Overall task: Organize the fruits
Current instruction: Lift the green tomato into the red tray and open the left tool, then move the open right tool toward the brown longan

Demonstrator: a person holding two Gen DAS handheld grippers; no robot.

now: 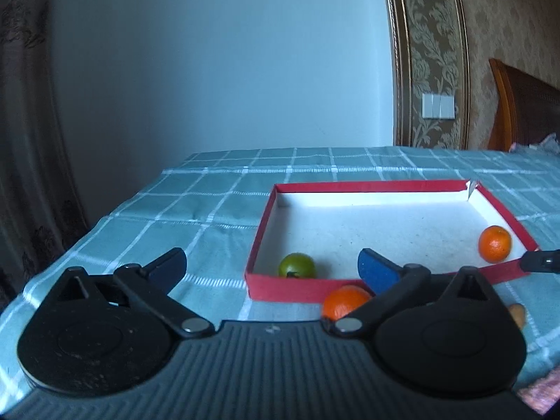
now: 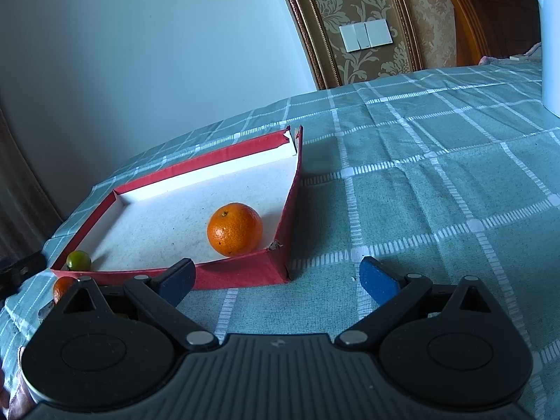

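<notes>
Three fruits show in the left wrist view, and one shallow red box with a white lining, open side up, on the green checked tablecloth. Two are oranges: one orange lies inside the box at about 3 o'clock from the box's middle, close to the right wall near the front right corner; a second orange lies outside on the cloth, just beside the front wall at about 6 o'clock, partly hidden by a finger. The third is a small green fruit inside the box at about 8 o'clock, in the front left corner against the front wall, with its stem end turned toward the camera (the fruits are round, so no long axis can be read from them). The box's long axis runs left to right in this view. A tan thing at the right edge is too cut off to name.

The left gripper stands wide apart with nothing between its blue pads; it grasps no fruit. The right gripper is likewise spread wide and empty, over bare cloth at 5 o'clock from the box's front right corner.
</notes>
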